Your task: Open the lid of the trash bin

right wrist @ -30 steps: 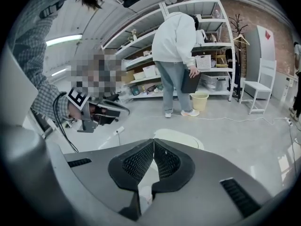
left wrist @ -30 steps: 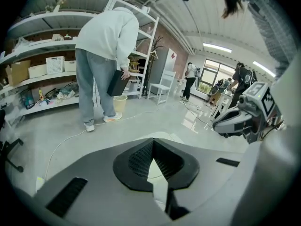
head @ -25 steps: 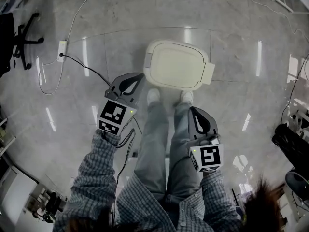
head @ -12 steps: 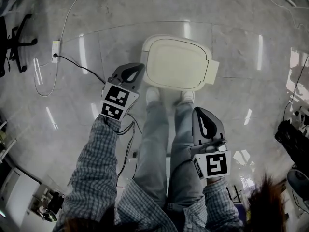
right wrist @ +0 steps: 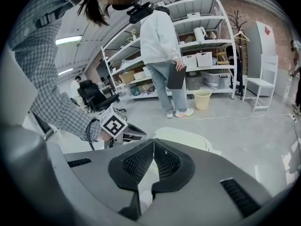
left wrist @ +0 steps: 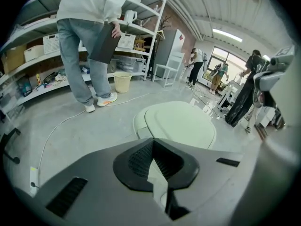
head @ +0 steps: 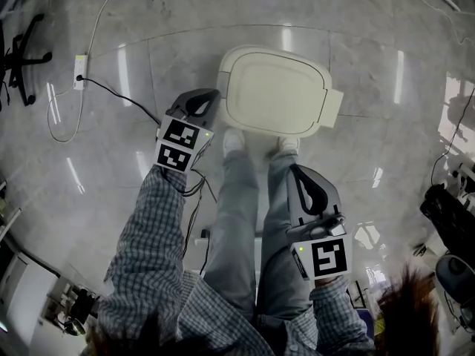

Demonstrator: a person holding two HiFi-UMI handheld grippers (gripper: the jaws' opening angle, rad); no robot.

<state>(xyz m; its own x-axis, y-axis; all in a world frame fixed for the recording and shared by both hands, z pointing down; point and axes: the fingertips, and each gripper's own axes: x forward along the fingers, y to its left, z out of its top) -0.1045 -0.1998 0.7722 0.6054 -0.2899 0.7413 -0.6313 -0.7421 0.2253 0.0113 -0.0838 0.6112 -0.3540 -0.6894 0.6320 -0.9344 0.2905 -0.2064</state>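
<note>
Your left claw point(head: 209, 98) is hovering beside the left edge of the lid point(head: 276, 93), jaws pressed together and holding nothing. Your right claw point(head: 298, 173), equally closed and empty, is hanging well apart from it. The bin point(head: 226, 76) is standing on the glossy floor point(head: 386, 50) right before you. Its lid is looking like light, stiff, slick plastic, so the tab point(head: 334, 107) at its right edge is probably offering the best hold. A cable point(head: 122, 97) is trailing over the floor to your left.

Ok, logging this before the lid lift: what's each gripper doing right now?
Left gripper: closed, holding nothing.
Right gripper: closed, holding nothing.
</note>
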